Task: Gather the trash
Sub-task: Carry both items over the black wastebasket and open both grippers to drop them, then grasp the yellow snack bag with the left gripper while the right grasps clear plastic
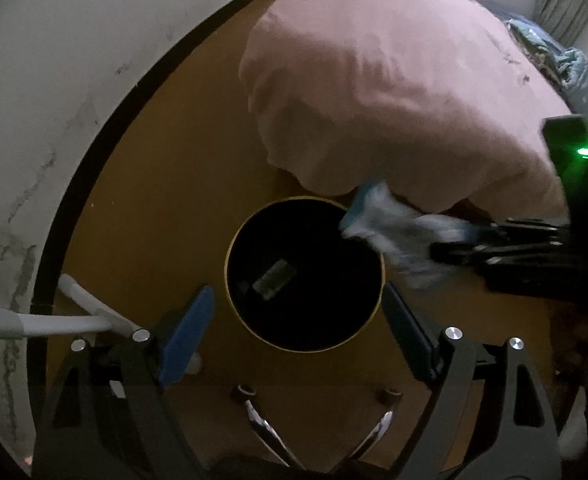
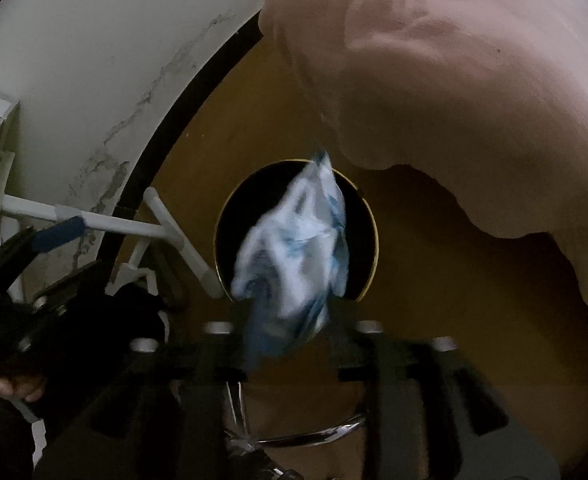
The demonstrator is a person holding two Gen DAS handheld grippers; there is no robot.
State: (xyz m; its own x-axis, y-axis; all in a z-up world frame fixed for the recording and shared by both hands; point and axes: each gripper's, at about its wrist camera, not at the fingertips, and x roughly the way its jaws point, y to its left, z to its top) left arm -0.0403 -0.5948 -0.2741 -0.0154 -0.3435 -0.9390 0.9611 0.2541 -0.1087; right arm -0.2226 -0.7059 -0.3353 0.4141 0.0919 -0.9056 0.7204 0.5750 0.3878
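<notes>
The left gripper (image 1: 298,340) hangs over the black bin (image 1: 305,274) with jaws spread, nothing between them. The right gripper (image 2: 289,332) also stands released; the white-and-blue wrapper (image 2: 294,248) sits blurred just ahead of its fingers, above the bin's mouth. A pink blanket (image 1: 374,92) lies beyond the bin.

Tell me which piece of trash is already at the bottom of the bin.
The small flat grey wrapper lying inside the black bin. The white-and-blue crumpled wrapper is above the rim, at the right gripper.
</notes>
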